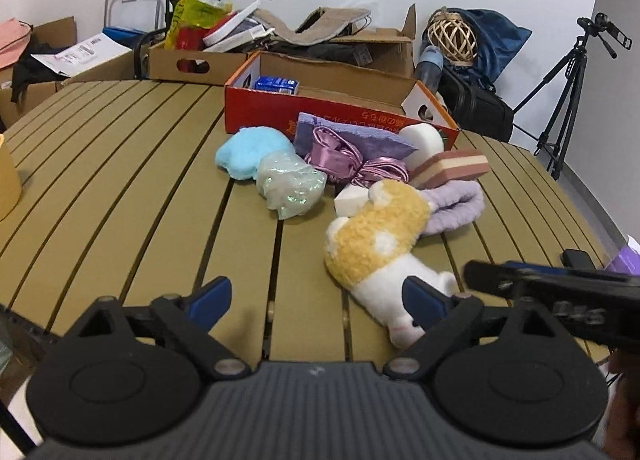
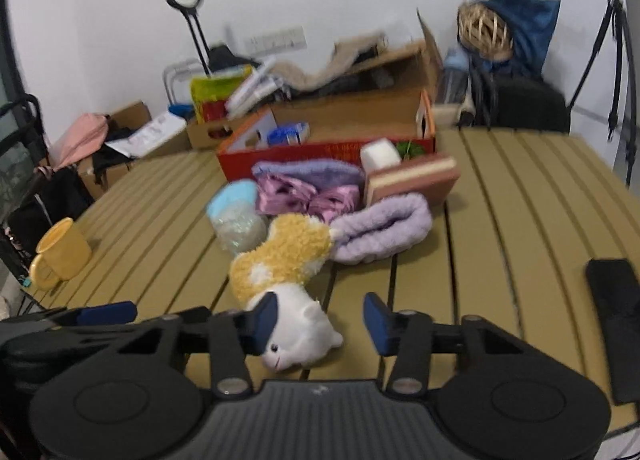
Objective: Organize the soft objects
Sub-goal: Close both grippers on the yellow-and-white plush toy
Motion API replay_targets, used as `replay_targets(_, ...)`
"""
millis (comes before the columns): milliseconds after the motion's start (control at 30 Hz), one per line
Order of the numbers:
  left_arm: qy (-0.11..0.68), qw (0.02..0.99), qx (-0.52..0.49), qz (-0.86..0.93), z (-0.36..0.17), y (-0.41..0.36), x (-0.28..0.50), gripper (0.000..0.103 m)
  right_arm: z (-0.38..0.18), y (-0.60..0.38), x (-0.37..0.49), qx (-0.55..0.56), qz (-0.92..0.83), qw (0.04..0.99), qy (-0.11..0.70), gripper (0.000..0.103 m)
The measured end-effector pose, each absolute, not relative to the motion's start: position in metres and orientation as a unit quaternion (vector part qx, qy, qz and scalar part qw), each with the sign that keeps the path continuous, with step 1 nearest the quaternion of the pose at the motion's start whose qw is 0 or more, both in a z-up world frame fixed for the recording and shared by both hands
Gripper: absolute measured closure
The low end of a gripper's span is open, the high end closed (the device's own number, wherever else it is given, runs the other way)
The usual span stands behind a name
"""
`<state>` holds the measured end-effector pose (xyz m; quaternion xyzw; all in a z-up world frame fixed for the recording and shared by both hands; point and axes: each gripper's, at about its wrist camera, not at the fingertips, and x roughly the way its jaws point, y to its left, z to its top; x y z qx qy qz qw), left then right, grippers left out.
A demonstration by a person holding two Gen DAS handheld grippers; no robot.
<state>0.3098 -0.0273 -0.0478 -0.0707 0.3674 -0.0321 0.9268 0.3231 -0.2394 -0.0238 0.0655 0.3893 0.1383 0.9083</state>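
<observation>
A yellow and white plush toy [image 1: 376, 248] lies on the slatted table [image 1: 120, 179], head toward me; it also shows in the right wrist view [image 2: 284, 260]. Behind it lie a lilac fluffy band [image 1: 456, 207], a striped sponge [image 1: 452, 167], a white sponge [image 1: 350, 199], pink ribbon [image 1: 352, 163], a purple cloth [image 1: 360, 135], a blue plush [image 1: 252, 151] and a glittery bag [image 1: 288, 183]. A red cardboard box [image 1: 320, 111] stands behind them. My left gripper [image 1: 316, 300] is open, its right finger beside the toy's head. My right gripper [image 2: 320, 320] is open around the toy's head.
A yellow mug [image 2: 60, 256] stands at the table's left edge. A black phone [image 2: 616, 320] lies at the right. Cardboard boxes [image 1: 192, 55] full of clutter, a black bag [image 1: 476, 103] and a tripod [image 1: 572, 83] stand beyond the table.
</observation>
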Motion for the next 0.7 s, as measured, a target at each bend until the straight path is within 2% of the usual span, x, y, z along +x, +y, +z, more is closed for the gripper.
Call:
replay_targets(267,0.38,0.92,-0.075,-0.06,-0.046,-0.018,0.365,0.015,-0.042,-0.225,0.338,0.07,0.16,0.895,0.411,0.062)
replay_targets(367,0.38,0.918,-0.053,-0.105,-0.049,-0.029,0.393,0.015,-0.048,-0.222,0.337,0.08,0.165,0.891,0.415,0.048)
replay_targets(433,0.391,0.909,-0.046,-0.132,-0.057,-0.037,0.407,0.023,-0.054,-0.217,0.339,0.075,0.164,0.888,0.422,0.047)
replay_targets(500,0.413,0.893,-0.066,-0.167,-0.063,-0.037,0.414,0.048,-0.059,-0.216,0.341,0.074,0.165,0.885,0.429,0.049)
replay_targets(600,0.423,0.885,-0.094,-0.172,-0.065,-0.026,0.403,0.056,-0.058,-0.222,0.341,0.074,0.151,0.89,0.424,0.051)
replay_targets(700,0.425,0.882,-0.122,-0.164,-0.067,-0.012,0.38,0.056,-0.053,-0.235,0.338,0.076,0.128,0.9,0.41,0.051)
